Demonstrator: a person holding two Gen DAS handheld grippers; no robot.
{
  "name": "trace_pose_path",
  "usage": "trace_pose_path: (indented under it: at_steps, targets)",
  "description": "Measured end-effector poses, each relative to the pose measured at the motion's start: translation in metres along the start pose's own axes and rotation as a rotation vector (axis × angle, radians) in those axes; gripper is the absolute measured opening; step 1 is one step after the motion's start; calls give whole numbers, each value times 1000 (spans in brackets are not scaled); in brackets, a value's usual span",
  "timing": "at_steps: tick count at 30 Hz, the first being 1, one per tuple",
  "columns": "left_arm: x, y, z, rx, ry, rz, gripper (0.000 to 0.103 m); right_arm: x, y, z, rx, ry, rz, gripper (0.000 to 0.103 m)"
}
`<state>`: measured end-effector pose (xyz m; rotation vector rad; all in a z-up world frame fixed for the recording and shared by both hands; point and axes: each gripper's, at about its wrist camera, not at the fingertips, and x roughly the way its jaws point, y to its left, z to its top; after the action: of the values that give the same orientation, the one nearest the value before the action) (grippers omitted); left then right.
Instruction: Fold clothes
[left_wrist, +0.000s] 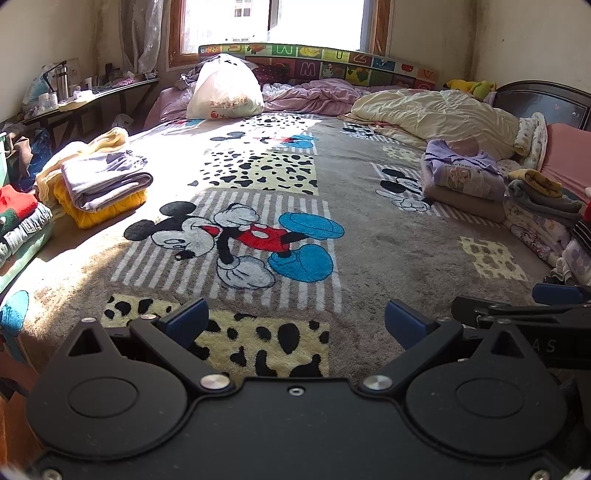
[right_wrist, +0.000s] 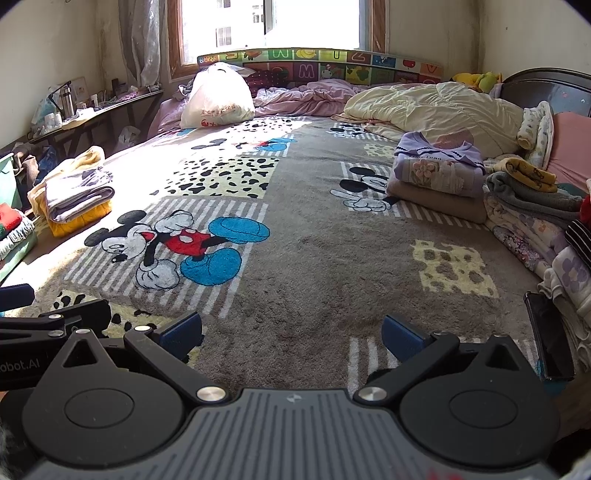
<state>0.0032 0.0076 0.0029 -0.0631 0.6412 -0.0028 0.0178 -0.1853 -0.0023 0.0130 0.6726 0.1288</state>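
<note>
Both grippers hover over the cartoon-print blanket (left_wrist: 295, 177), side by side. The left gripper (left_wrist: 295, 323) has its fingers spread wide with nothing between them; the right gripper (right_wrist: 291, 334) is likewise wide apart and empty. Folded clothes lie well clear of both: a lavender-on-yellow stack (left_wrist: 103, 188) at far left, a purple-on-tan stack (right_wrist: 437, 181) at far right. An unfolded pile (right_wrist: 535, 225) along the right edge is cut off by the frame; single garments in it cannot be told apart.
</note>
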Motion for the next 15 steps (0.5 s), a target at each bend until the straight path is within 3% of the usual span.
trace_pose_path:
  at_steps: [7, 15]
  targets:
    - [12, 7, 0, -35, 25, -12, 103, 12, 0, -3, 4, -4, 17, 103]
    - [31, 41, 13, -133, 11, -13, 103, 36, -2, 4, 25, -29, 153, 103]
